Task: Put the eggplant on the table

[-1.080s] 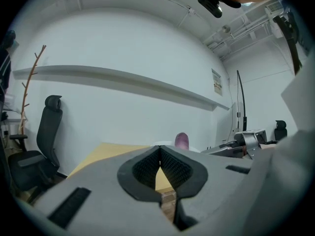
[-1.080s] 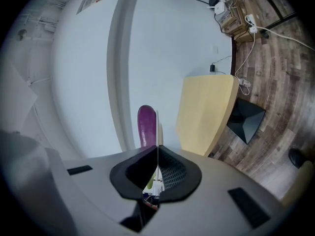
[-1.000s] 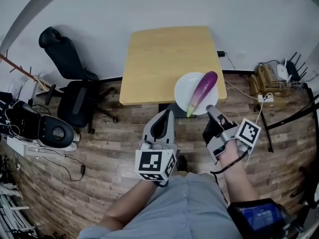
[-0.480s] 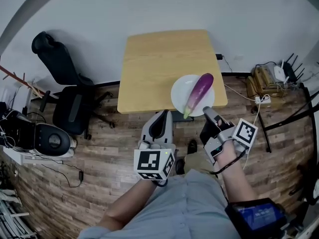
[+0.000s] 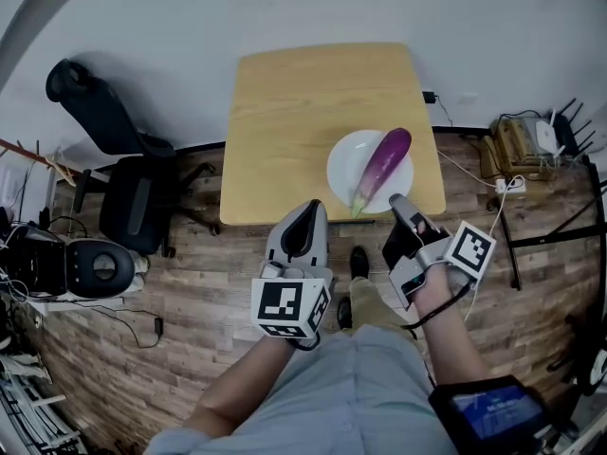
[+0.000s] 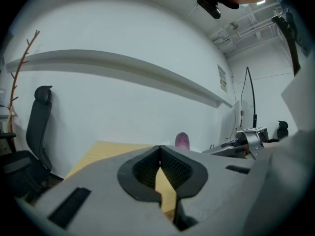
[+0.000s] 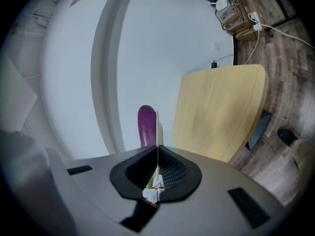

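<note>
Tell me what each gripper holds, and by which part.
The right gripper clamps the near rim of the white plate that carries the eggplant. The left gripper is shut and empty.

Overall: bright, even, cool; I see only soft shadows in the head view.
Source: a ceiling lamp (image 6: 260, 2) glows top right in the left gripper view (slightly blown out).
Glare: the plate (image 5: 343, 167) reads almost pure white.
Edges: heavy fisheye bend; black corners ring both gripper views.
Focus: the foreground nearest each gripper lens looks soft.
</note>
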`<state>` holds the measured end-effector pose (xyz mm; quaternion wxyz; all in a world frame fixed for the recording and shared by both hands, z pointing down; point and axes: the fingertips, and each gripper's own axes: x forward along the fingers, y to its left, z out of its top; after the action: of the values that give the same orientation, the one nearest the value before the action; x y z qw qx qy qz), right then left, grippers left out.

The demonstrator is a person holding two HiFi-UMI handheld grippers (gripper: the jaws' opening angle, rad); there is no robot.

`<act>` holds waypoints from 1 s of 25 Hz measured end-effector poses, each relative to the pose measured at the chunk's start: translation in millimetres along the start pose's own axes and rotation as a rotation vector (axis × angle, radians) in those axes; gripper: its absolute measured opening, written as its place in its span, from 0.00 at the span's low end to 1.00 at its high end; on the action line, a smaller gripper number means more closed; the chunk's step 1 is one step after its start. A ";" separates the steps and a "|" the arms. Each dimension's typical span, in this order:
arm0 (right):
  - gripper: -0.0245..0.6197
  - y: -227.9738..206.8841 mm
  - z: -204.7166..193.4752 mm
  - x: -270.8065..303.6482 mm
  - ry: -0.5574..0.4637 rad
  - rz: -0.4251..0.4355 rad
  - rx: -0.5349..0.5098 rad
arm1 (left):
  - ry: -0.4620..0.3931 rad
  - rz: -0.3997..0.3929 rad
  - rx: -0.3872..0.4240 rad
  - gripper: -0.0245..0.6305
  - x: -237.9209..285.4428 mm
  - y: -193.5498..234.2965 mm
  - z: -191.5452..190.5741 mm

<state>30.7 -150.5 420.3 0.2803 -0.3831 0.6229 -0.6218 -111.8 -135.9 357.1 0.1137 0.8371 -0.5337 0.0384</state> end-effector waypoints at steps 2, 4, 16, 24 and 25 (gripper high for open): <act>0.05 0.3 10.4 15.9 0.012 0.001 0.001 | 0.008 0.004 -0.004 0.05 16.8 6.2 0.6; 0.05 1.1 21.8 33.4 0.021 0.004 0.005 | -0.002 -0.001 -0.010 0.05 33.0 11.3 5.4; 0.05 19.0 82.4 121.9 0.096 0.033 -0.002 | -0.037 0.038 -0.009 0.05 119.6 35.8 42.4; 0.05 28.5 100.6 141.4 0.119 0.025 -0.028 | -0.080 0.080 -0.008 0.05 134.3 49.1 64.3; 0.05 28.5 100.7 141.8 0.119 0.028 -0.028 | -0.083 0.082 -0.010 0.05 134.4 50.7 64.5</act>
<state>32.3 -326.0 403.2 0.2462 -0.3408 0.6521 -0.6309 -103.8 -290.3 327.0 0.0941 0.8147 -0.5722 0.0058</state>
